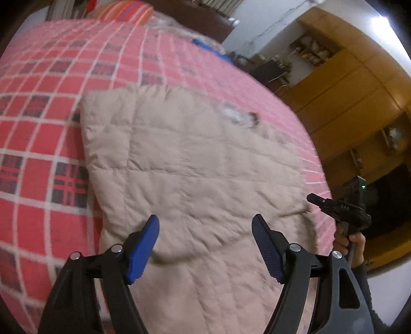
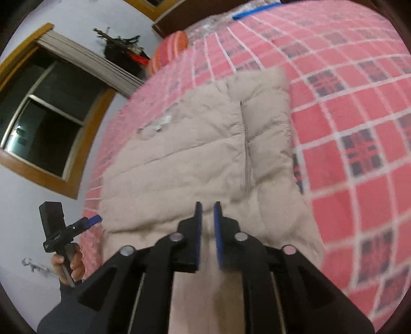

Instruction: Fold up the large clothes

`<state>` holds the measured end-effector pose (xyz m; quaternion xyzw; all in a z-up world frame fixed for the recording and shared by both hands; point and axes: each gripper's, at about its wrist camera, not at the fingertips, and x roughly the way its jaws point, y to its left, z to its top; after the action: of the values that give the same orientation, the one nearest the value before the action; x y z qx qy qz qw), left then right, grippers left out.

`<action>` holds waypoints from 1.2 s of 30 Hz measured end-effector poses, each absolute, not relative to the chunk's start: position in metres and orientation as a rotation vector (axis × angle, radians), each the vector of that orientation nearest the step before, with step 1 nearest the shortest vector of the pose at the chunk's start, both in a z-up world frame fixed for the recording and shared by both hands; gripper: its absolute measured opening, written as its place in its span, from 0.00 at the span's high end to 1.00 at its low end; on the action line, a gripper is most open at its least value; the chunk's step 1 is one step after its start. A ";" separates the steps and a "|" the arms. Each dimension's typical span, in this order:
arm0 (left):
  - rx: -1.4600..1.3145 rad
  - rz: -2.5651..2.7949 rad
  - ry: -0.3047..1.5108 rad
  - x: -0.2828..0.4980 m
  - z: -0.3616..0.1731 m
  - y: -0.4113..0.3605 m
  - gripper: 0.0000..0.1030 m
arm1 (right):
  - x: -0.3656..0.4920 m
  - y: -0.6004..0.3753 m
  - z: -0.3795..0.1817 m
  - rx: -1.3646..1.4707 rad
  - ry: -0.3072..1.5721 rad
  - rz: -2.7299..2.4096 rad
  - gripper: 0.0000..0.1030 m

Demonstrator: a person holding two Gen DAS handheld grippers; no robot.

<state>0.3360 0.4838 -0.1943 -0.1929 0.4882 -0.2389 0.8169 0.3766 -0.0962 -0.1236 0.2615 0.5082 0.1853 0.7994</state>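
Observation:
A beige quilted jacket (image 1: 192, 167) (image 2: 192, 154) lies flat on a bed covered by a red plaid blanket (image 1: 38, 115) (image 2: 359, 115). Its zipper (image 2: 246, 154) runs up the middle in the right wrist view. My left gripper (image 1: 205, 231) hovers open over the jacket's near part, with nothing between its blue pads. Its blue tip (image 2: 95, 219) shows beside the jacket's left edge in the right wrist view. My right gripper (image 2: 207, 208) sits over the jacket's near edge with its pads almost together and no cloth seen between them. It (image 1: 312, 197) also appears by the jacket's right corner, held by a hand.
A striped orange pillow (image 1: 123, 11) (image 2: 169, 48) and a blue object (image 2: 254, 11) lie at the far end of the bed. A wooden wardrobe (image 1: 346, 90) stands past the bed on one side, a dark window (image 2: 43, 123) on the other.

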 end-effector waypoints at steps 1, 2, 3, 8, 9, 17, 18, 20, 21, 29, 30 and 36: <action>-0.409 -0.514 1.030 0.328 -0.187 0.489 0.25 | 0.366 -0.103 -0.118 0.561 1.089 0.405 0.80; -0.415 -0.519 1.019 0.313 -0.180 0.498 0.23 | 0.351 -0.111 -0.114 0.566 1.097 0.412 0.78; -0.422 -0.516 1.014 0.297 -0.175 0.507 0.21 | 0.338 -0.120 -0.112 0.571 1.106 0.414 0.75; -0.464 -0.481 1.060 0.220 -0.187 0.554 0.19 | 0.271 -0.155 -0.117 0.594 1.178 0.397 0.42; -0.489 -0.471 1.077 0.202 -0.195 0.566 0.18 | 0.254 -0.165 -0.120 0.590 1.203 0.379 0.40; -0.614 -0.436 1.184 0.108 -0.251 0.594 0.18 | 0.144 -0.207 -0.151 0.660 1.317 0.364 0.32; -0.643 -0.453 1.197 0.101 -0.257 0.593 0.18 | 0.134 -0.209 -0.155 0.672 1.325 0.371 0.32; -0.665 -0.484 1.230 0.091 -0.267 0.584 0.18 | 0.121 -0.208 -0.160 0.702 1.337 0.384 0.32; -0.654 -0.491 1.242 0.089 -0.269 0.580 0.18 | 0.115 -0.207 -0.163 0.715 1.343 0.401 0.32; -0.597 -0.567 1.310 0.098 -0.279 0.549 0.17 | 0.098 -0.191 -0.172 0.702 1.377 0.496 0.32; -0.588 -0.570 1.312 0.100 -0.278 0.546 0.15 | 0.098 -0.189 -0.173 0.699 1.382 0.499 0.32; -0.571 -0.678 1.351 0.089 -0.274 0.526 0.16 | 0.105 -0.171 -0.168 0.704 1.400 0.553 0.32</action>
<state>0.0890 0.5261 -0.2739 -0.2554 0.6043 -0.3033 0.6911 0.1053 -0.1714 -0.1680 0.3128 0.6221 0.2458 0.6744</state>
